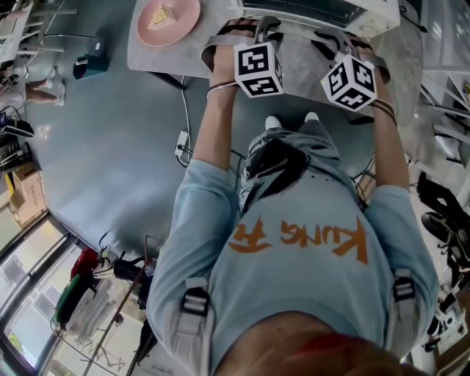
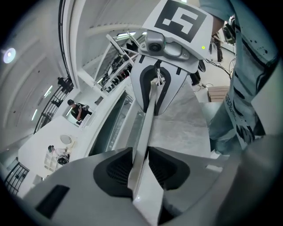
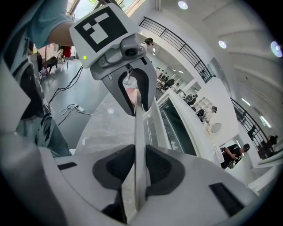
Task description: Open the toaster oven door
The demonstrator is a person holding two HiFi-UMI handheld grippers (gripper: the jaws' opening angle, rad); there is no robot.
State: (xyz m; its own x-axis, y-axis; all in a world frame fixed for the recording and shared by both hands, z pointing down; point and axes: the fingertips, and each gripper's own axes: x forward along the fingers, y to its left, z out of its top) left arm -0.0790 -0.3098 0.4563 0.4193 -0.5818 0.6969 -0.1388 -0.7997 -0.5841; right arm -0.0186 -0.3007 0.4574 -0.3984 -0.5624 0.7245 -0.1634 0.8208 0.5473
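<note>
The white toaster oven [image 1: 316,10] stands at the far edge of the grey table [image 1: 165,57]. Its door handle [image 2: 148,119] is a long white bar running across the front of the glass door [image 2: 116,128]. My left gripper [image 2: 140,167] is shut on one end of the bar, with both dark pads against it. My right gripper [image 3: 139,170] is shut on the other end of the same handle [image 3: 138,128], beside the door glass [image 3: 174,128]. Each view shows the other gripper clamped further along the bar. In the head view the left gripper [image 1: 257,33] and right gripper [image 1: 334,42] sit side by side at the oven front.
A pink plate [image 1: 169,19] with a slice of food lies on the table left of the oven. A power strip and cables [image 1: 182,145] lie on the floor by the person's feet [image 1: 292,119]. Shelving stands at the right.
</note>
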